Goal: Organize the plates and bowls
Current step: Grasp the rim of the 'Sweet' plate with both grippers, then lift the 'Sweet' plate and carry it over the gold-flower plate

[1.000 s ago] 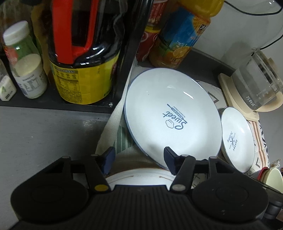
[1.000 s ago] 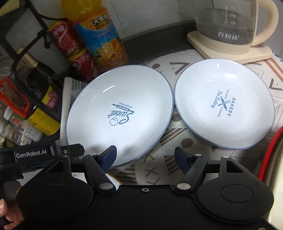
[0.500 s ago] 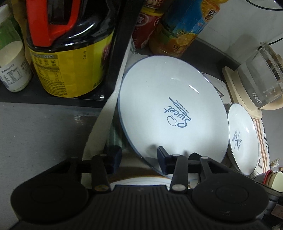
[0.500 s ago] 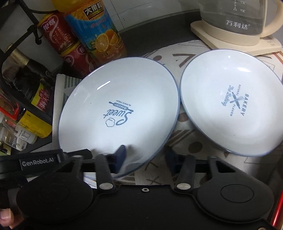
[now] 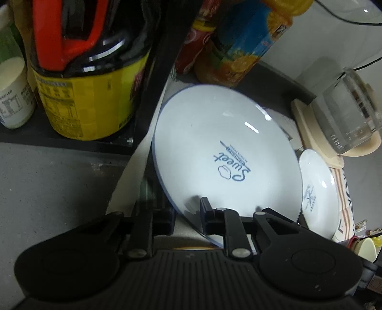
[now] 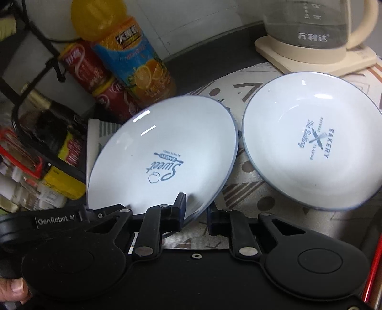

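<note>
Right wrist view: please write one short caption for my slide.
Right gripper closing on the tilted Sweet plate's near rim, with the Bakery plate beside it on the patterned cloth.

A dim kitchen corner with a pale wall (image 6: 203,21) behind and a dark counter (image 6: 214,62) beneath. A grey surface (image 5: 59,186) lies left of the left claw. A patterned cloth (image 6: 243,188) spreads ahead of the right claw. Beyond it, far right, stands a glass kettle (image 6: 317,23) on a cream base. Far left, a black rack (image 5: 152,78) holds a yellow-labelled jug (image 5: 90,95); an orange juice bottle (image 6: 136,59) and red cans (image 6: 88,66) stand beside it.
</note>
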Action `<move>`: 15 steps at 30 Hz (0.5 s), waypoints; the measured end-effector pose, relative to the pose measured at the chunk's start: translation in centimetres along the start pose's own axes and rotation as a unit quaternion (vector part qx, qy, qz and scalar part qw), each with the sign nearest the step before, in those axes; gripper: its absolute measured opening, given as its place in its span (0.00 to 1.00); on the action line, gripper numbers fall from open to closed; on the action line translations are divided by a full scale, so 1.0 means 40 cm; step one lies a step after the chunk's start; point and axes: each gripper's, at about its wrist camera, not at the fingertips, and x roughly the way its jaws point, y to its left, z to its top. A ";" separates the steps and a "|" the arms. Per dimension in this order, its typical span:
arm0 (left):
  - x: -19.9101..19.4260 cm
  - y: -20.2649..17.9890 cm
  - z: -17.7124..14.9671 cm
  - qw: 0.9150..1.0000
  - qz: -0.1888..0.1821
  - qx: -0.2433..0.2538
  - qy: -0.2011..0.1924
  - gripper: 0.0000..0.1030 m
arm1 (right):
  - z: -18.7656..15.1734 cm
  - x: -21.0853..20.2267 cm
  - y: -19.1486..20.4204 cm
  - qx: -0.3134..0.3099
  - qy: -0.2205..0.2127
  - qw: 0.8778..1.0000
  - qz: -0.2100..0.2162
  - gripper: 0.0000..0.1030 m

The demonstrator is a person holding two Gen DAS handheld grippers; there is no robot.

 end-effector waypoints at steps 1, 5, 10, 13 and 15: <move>-0.008 -0.002 -0.001 1.000 0.001 0.005 -0.004 0.17 | -0.002 -0.006 -0.003 0.003 -0.002 1.000 0.002 0.17; -0.031 -0.005 -0.013 1.000 -0.002 0.010 -0.009 0.17 | -0.017 -0.027 -0.007 0.001 -0.010 1.000 0.003 0.17; -0.053 -0.003 -0.034 1.000 -0.005 0.007 -0.014 0.17 | -0.032 -0.044 -0.011 0.002 -0.013 1.000 0.009 0.17; -0.070 -0.007 -0.045 1.000 -0.004 0.012 -0.020 0.17 | -0.041 -0.062 -0.004 -0.004 -0.021 1.000 0.012 0.17; -0.084 -0.005 -0.051 1.000 -0.005 0.013 -0.025 0.17 | -0.045 -0.074 -0.001 -0.009 -0.028 0.999 0.014 0.17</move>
